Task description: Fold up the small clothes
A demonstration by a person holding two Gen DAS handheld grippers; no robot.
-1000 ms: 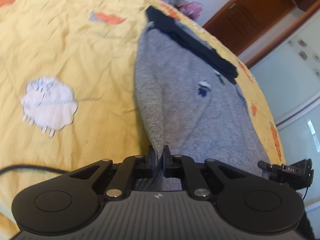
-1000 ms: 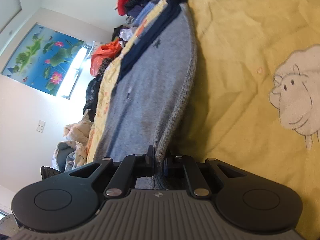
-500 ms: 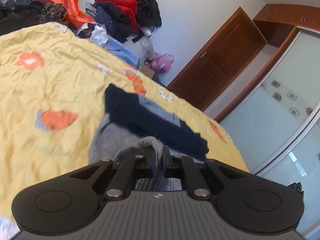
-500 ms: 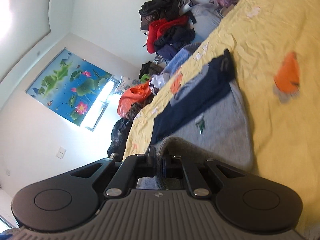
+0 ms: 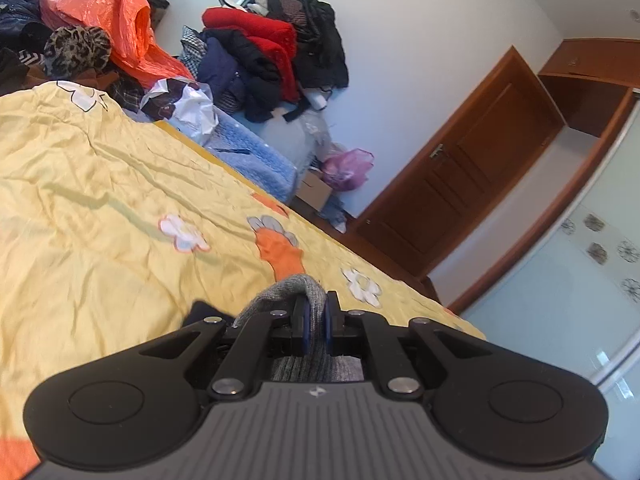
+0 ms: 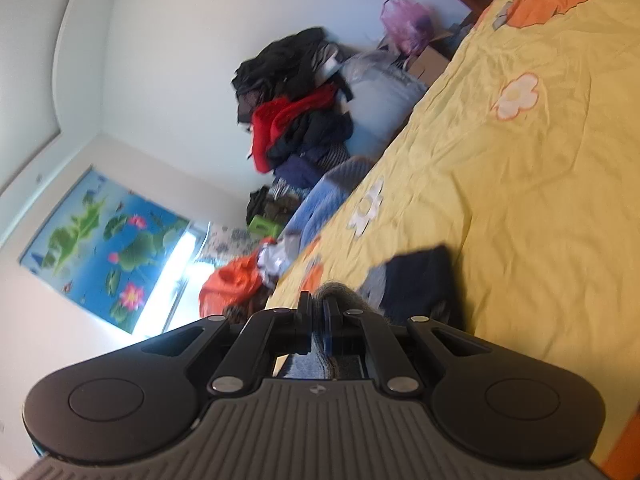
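A small grey knit garment (image 5: 292, 286) with a dark navy band (image 6: 416, 276) lies on the yellow bedspread (image 5: 100, 220). My left gripper (image 5: 315, 312) is shut on a bunched grey edge of it, which humps up over the fingertips. My right gripper (image 6: 317, 310) is shut on another grey edge (image 6: 340, 292), with the navy band just beyond it to the right. Most of the garment is hidden below both grippers. In the left wrist view a navy corner (image 5: 202, 312) peeks out at the left.
Piled clothes (image 5: 264, 52) and an orange plastic bag (image 5: 100, 12) lie beyond the bed's far edge. A blue fleece blanket (image 5: 256, 156) lies by the bed. A wooden door (image 5: 472, 168) and a glass wardrobe (image 5: 560, 280) stand to the right.
Both grippers have carried the grey edges forward over the garment toward the navy band. The flat grey body, in full view a second ago, now lies out of sight beneath them.
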